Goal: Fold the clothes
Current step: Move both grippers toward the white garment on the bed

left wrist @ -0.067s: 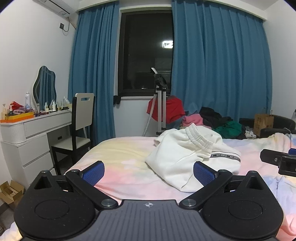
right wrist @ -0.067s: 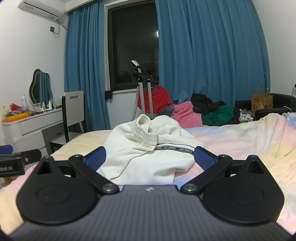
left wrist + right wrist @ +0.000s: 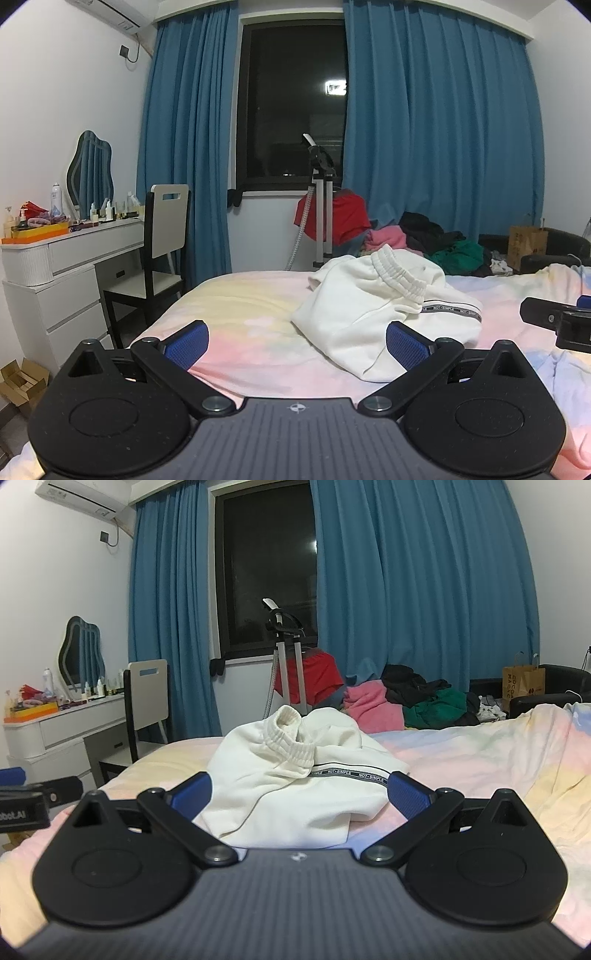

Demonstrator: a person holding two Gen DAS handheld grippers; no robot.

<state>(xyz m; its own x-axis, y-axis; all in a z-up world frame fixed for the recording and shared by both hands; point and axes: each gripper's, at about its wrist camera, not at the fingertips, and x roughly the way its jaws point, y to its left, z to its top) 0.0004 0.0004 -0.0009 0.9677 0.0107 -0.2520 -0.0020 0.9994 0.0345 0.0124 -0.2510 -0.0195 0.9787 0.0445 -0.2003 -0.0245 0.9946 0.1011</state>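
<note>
A crumpled white garment (image 3: pixel 380 310) (image 3: pixel 295 775) with an elastic waistband and a black lettered stripe lies in a heap on the pastel bedspread (image 3: pixel 251 314) (image 3: pixel 480 760). My left gripper (image 3: pixel 297 341) hovers low over the bed, open wide, with the garment ahead and to the right of its gap. My right gripper (image 3: pixel 299 794) is also open wide, pointing straight at the garment, whose near edge lies just beyond the blue pads (image 3: pixel 406 792). Neither gripper touches the cloth. Each gripper shows at the edge of the other's view.
A pile of red, pink, black and green clothes (image 3: pixel 424 236) lies beyond the bed's far edge by a garment steamer stand (image 3: pixel 321 206). A white dresser (image 3: pixel 70 266) and chair (image 3: pixel 162 236) stand at the left. A paper bag (image 3: pixel 522 681) sits at the right.
</note>
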